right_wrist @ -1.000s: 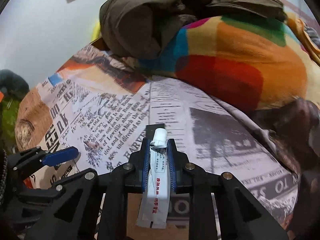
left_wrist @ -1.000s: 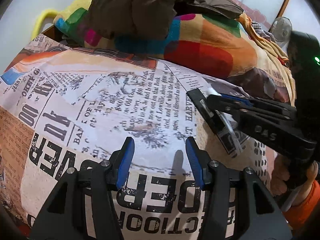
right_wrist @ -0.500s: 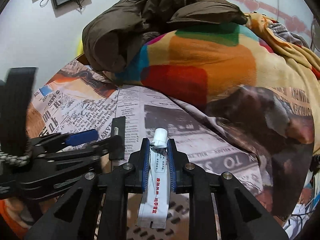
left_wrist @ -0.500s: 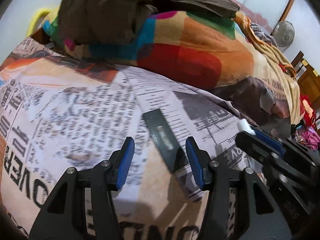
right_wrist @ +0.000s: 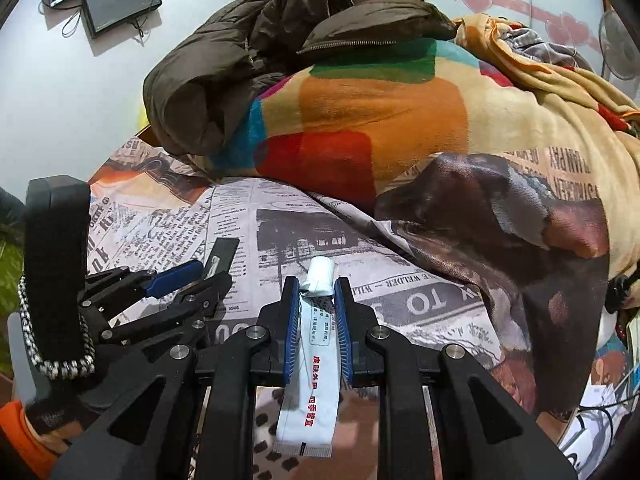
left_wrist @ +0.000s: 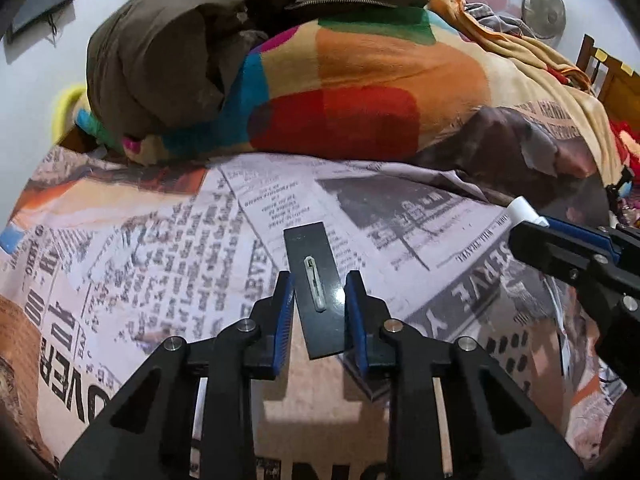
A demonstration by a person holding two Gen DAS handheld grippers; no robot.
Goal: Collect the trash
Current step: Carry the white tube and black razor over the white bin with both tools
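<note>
A flat black strip (left_wrist: 310,252) with a small pale piece on it lies on the newspaper-print bed sheet (left_wrist: 160,248). My left gripper (left_wrist: 318,304) straddles the strip's near half. Its jaws are closing and the blue pads (left_wrist: 285,312) stand right at the strip's edges, with a thin gap still showing on the right. My right gripper (right_wrist: 318,292) is shut on a white ointment tube (right_wrist: 316,360) with red print, its cap pointing forward. The right wrist view also shows the left gripper (right_wrist: 196,276) at the strip (right_wrist: 224,252), low on the left.
A multicoloured blanket (left_wrist: 360,92) and a brown jacket (left_wrist: 168,52) are heaped at the back of the bed. Far right stand a fan (left_wrist: 544,8) and a wooden chair (left_wrist: 608,72). Dark screens (right_wrist: 120,0) hang on the white wall. An orange sleeve (right_wrist: 24,436) shows bottom left.
The left gripper slid across the sheet until it straddled the black strip, and its jaws narrowed around it. The right gripper carried the tube off to the right and slightly up.
</note>
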